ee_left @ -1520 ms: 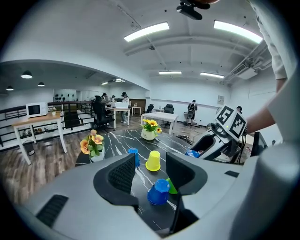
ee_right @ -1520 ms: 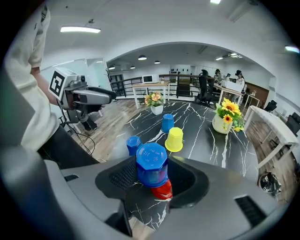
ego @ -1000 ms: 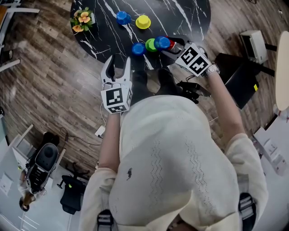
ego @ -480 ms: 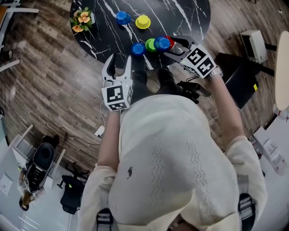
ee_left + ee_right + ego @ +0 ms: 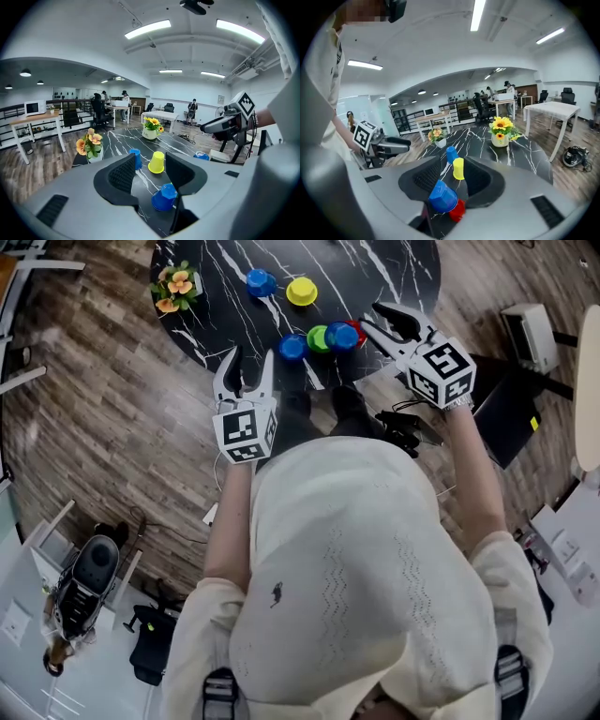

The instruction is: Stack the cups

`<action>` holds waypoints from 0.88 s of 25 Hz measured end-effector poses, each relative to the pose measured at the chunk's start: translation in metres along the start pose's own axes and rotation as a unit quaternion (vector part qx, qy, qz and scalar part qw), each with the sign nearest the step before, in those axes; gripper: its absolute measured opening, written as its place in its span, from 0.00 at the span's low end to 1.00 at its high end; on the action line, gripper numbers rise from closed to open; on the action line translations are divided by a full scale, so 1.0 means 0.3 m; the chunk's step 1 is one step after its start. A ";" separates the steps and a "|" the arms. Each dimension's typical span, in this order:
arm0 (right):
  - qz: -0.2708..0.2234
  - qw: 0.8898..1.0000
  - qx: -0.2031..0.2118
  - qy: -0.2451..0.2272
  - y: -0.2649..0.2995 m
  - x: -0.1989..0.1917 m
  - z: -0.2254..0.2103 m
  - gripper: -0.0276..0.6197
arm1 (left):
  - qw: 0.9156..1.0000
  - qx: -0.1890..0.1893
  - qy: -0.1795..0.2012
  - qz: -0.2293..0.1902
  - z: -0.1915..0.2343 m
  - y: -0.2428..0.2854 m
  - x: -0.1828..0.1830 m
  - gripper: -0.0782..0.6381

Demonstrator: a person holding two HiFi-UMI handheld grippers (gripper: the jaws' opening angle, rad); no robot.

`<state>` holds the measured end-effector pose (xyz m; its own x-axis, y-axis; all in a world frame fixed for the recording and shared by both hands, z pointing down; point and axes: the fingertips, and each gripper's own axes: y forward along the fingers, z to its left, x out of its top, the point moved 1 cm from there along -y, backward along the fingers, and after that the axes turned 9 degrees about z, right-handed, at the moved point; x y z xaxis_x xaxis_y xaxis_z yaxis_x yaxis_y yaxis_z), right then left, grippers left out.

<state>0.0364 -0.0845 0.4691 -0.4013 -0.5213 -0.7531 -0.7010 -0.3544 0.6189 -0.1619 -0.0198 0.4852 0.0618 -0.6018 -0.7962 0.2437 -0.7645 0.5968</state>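
On the black marble table (image 5: 384,268) stand a blue cup (image 5: 260,281) and a yellow cup (image 5: 301,291) at the back. Near the front edge are a blue cup (image 5: 292,346), a green cup (image 5: 319,337) and a blue cup (image 5: 343,335) upside down on a red cup (image 5: 457,209). My right gripper (image 5: 375,320) hangs open just right of that stack; its jaws have just been closing, with nothing held between them. My left gripper (image 5: 248,362) is open and empty at the table's front edge, left of the near blue cup (image 5: 164,197).
A small pot of orange flowers (image 5: 173,284) stands at the table's left edge, and a sunflower pot (image 5: 501,129) at its far side. Wooden floor surrounds the table. A dark box (image 5: 502,409) and cables lie on the floor to the right.
My right gripper has risen and drawn back to the right, away from the blue cup, which stays on the red one. The left gripper has kept still.
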 end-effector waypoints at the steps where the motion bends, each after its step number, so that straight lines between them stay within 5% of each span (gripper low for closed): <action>1: -0.011 1.000 -0.013 0.006 -0.009 0.016 -0.013 0.28 | 1.000 -0.001 0.001 0.000 0.004 0.009 0.005 0.42; 6: -0.035 0.997 -0.067 0.029 -0.042 0.061 -0.062 0.06 | 1.000 -0.010 0.010 0.003 0.026 0.064 0.025 0.42; 22: -0.017 0.985 -0.161 0.061 -0.117 0.041 -0.093 0.06 | 0.995 -0.049 0.061 0.055 0.156 0.343 0.001 0.42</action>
<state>0.0726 -0.1000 0.4444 -0.2933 -0.5872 -0.7544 -0.4820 -0.5907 0.6471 -0.1822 -0.1095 0.5509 0.2090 -0.6428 -0.7370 0.3224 -0.6662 0.6725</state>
